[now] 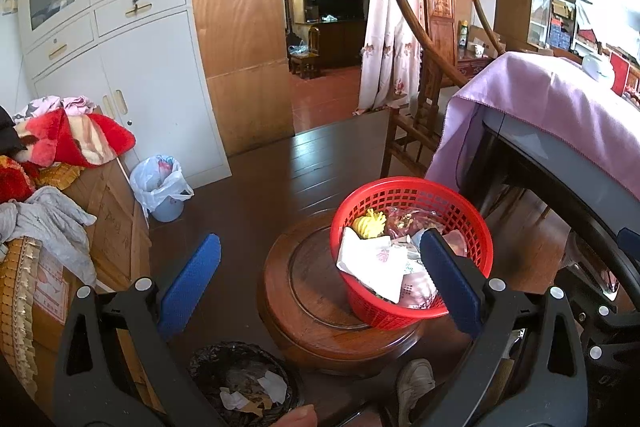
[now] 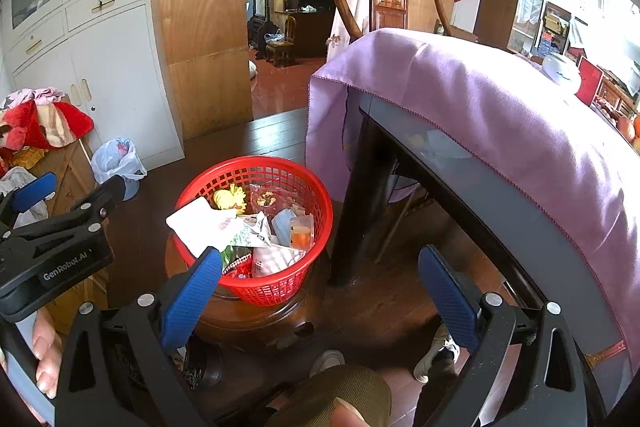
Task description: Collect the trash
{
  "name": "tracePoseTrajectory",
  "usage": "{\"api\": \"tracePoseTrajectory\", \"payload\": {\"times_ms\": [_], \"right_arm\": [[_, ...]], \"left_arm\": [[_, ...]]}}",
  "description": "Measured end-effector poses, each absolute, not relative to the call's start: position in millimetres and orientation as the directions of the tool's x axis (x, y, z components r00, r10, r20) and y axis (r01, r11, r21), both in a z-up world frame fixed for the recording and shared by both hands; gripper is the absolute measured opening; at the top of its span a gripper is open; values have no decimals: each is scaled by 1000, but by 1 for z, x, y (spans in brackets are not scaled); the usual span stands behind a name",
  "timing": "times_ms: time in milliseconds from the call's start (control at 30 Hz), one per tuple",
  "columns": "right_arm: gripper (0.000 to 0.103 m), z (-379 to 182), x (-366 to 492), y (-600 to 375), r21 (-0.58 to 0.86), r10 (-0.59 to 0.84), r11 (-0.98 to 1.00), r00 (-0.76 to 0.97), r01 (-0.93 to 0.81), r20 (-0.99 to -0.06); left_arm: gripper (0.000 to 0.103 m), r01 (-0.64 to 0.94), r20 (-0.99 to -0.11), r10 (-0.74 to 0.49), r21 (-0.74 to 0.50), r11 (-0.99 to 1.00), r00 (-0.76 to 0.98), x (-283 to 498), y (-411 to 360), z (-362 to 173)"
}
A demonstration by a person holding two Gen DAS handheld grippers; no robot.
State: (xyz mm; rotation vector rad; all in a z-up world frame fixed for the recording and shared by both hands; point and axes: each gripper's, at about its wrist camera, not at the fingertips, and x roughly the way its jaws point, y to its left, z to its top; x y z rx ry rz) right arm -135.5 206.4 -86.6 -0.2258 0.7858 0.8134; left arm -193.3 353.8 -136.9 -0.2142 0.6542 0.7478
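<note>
Two wrist views show one red plastic basket (image 1: 412,251) of trash standing on a round wooden stool (image 1: 320,307), beside a counter (image 2: 480,171) draped in a lilac cloth (image 2: 500,115).

Left wrist view only: at far left, a heap of red and grey textiles (image 1: 60,155) lies on a wooden chest; at the bottom edge, a dark woven wastebin (image 1: 244,383) holding torn white paper stands on the floor just beside the stool. The white-lined blue bin (image 1: 162,187) by the cabinet appears in both views. The left gripper (image 1: 320,277) has its jaws spread wide and holds nothing; its right finger overlaps the basket rim in this view, though contact cannot be told.

Right wrist view only: the left gripper's black body, marked "GenRobot.AI", is seen from the side at far left with a hand (image 2: 44,359) on its grip; the basket's far contents and the counter's dark leg (image 2: 360,207) are exposed. The right gripper (image 2: 320,283) has its jaws fully apart and empty, the left finger in front of the basket's near rim.

Basket contents, left to right: a white folded paper (image 2: 204,227) hanging over the rim, a yellow knotted item (image 2: 230,199), a clear snack bag (image 2: 268,199), printed wrappers (image 2: 256,235), a pale blue mask (image 2: 286,225), and a small packet with orange contents (image 2: 302,233).
</note>
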Motion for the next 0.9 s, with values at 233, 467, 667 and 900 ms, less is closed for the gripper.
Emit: {"api": "tracePoseTrajectory", "payload": {"times_ms": [233,467,667,900], "right_arm": [[97,-86,-136,207,104,564,682,430,-724,-705],[97,-86,-136,207,103,563,682,430,-724,-706],[97,-87,-136,207,102,563,682,431,-724,-706],[97,-86,-136,207,103,564,682,430,-724,-705]], "left_arm": [[96,-690,-620,562,47,723,547,-193,353,-137],[96,-689,-621,564,52,723,545,-193,352,-137],[96,-689,-621,564,54,723,544,-192,352,-137],[96,-688,-621,565,56,724,543,-193,352,-138]]}}
